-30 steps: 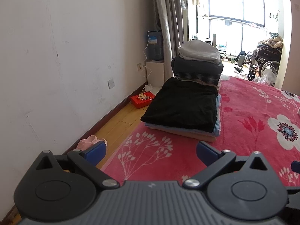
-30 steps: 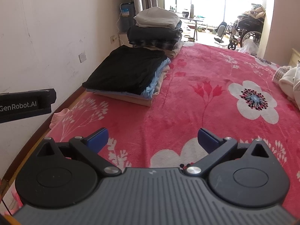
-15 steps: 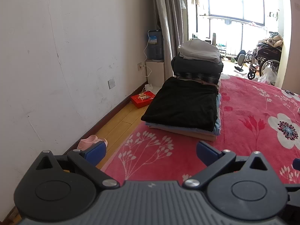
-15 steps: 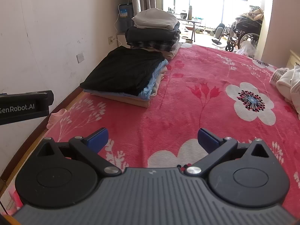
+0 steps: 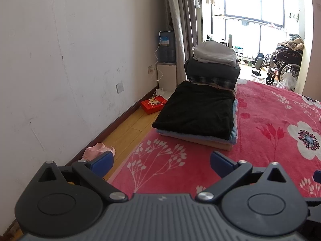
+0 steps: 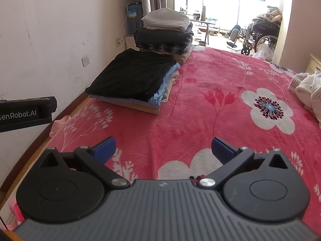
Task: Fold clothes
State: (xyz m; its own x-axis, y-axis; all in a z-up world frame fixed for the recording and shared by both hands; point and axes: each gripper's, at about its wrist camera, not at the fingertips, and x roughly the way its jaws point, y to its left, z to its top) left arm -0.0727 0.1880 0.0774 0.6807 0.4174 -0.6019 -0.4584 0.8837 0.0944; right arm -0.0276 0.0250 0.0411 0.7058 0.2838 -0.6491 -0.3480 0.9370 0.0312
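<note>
In the left wrist view, the left gripper (image 5: 161, 161) hangs above the near edge of a bed covered by a red floral blanket (image 5: 260, 120), its blue pads spread wide with nothing between them. At 12 o'clock from it lies a low stack of folded clothes (image 5: 195, 113), a black garment on top, pale blue and tan layers beneath. Just behind, toward 1 o'clock, a taller pile of clothes (image 5: 213, 64) carries a light grey piece on dark ones. At 10 o'clock, pink slippers (image 5: 98, 150) sit on the wooden floor by the wall; farther along, a red box (image 5: 153, 104).

In the right wrist view, the right gripper (image 6: 163, 147) is likewise released, empty, above the blanket. The low stack (image 6: 136, 80) lies at 11 o'clock, well apart from the pads, the taller pile (image 6: 165, 30) touching its far end. At 3 o'clock, on the bed's edge, is a bundle of unfolded cream clothing (image 6: 309, 88). The left gripper's body shows at 9 o'clock.
</note>
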